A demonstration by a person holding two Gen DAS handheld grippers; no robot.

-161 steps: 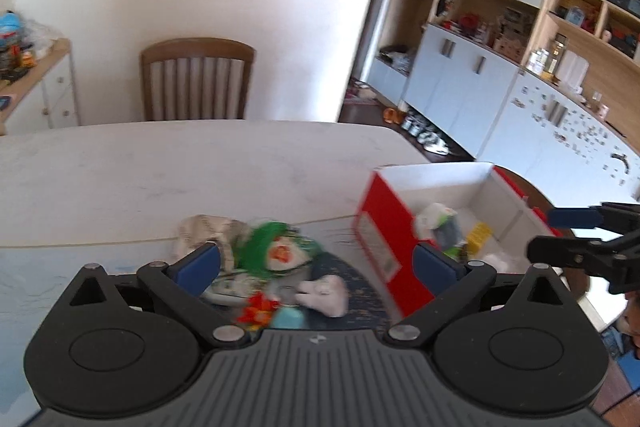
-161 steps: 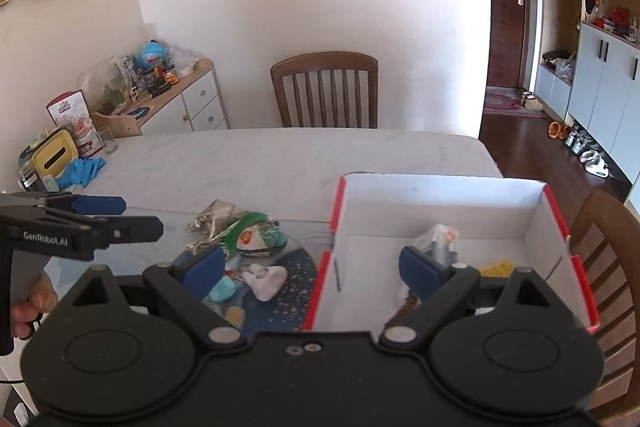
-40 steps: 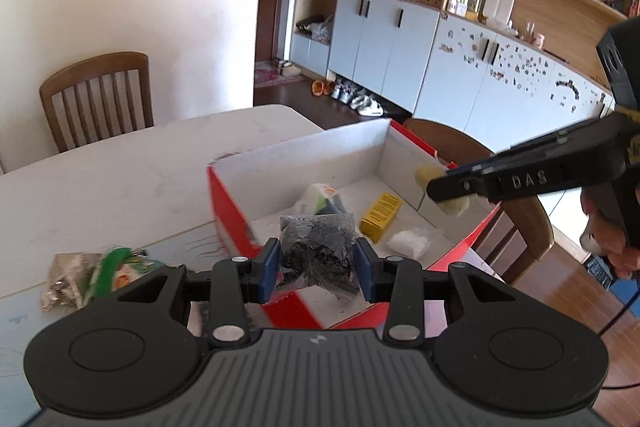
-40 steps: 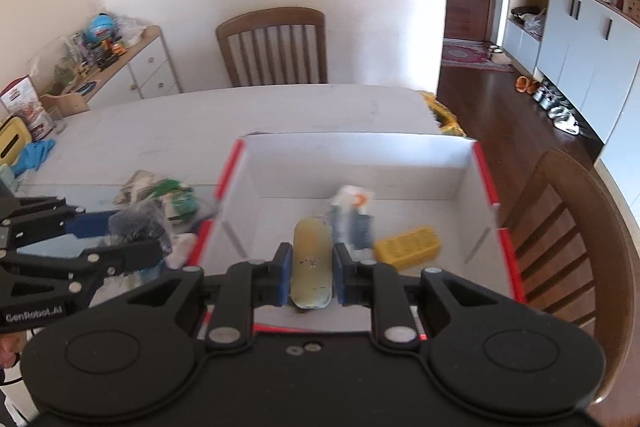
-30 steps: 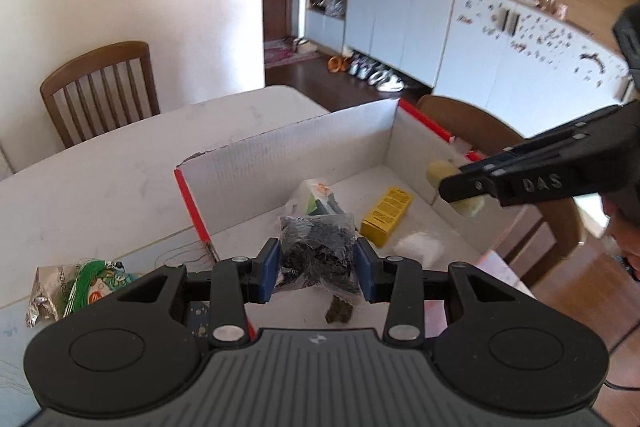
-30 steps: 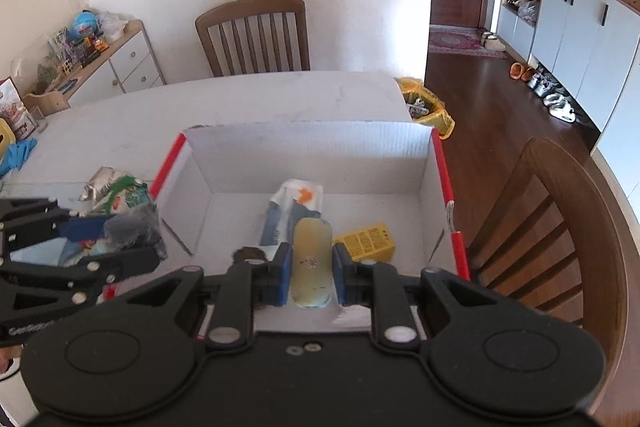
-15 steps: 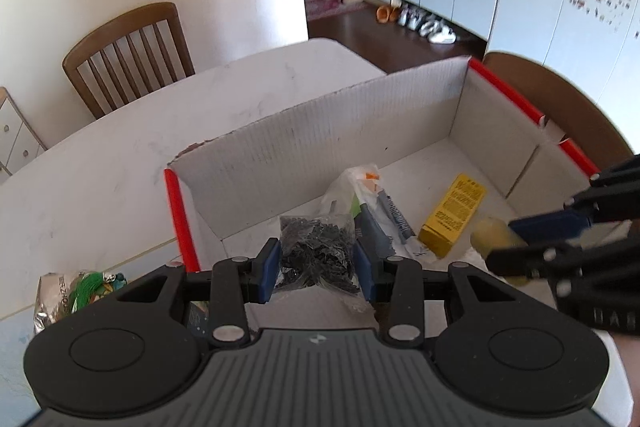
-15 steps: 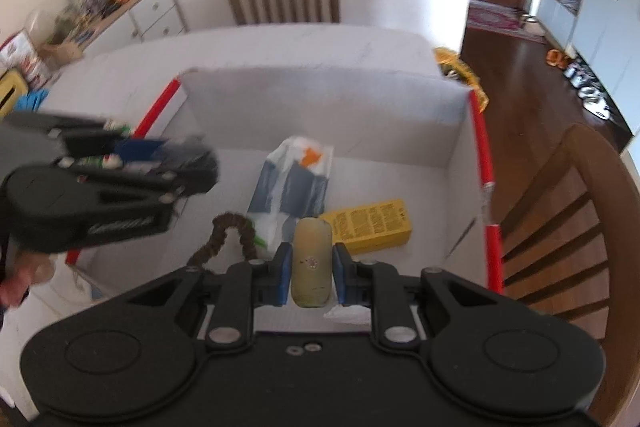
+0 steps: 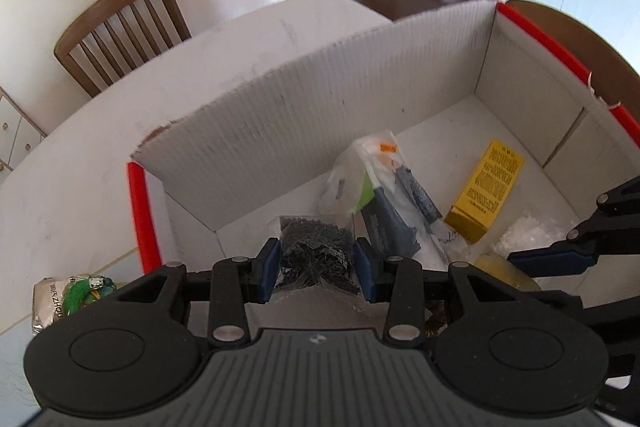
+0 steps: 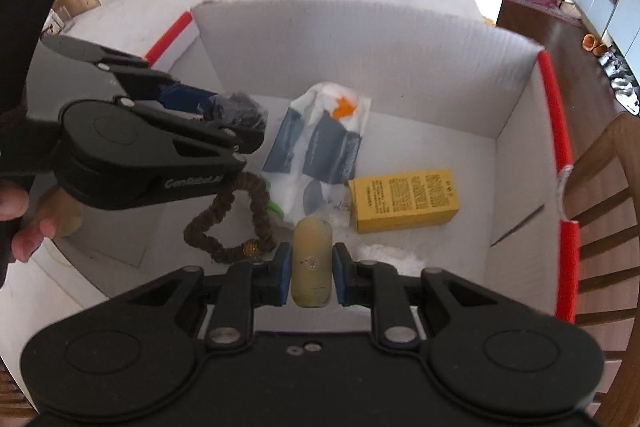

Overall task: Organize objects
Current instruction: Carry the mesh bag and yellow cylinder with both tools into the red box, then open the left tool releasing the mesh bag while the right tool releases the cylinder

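My left claw (image 9: 316, 267) grips a bag of black bits (image 9: 314, 251); my right claw (image 10: 308, 273) clasps a yellowish tube (image 10: 311, 263). Both hang over the open box (image 10: 360, 39) on the tabletop (image 9: 80, 163).

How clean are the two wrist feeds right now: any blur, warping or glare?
Left wrist: box wall and red rim smeared, room edges bowed by the fisheye, bag sharp. Right wrist: far rim soft, chair curved, yellow carton print readable; sunlit floor bright, no glare in the box.
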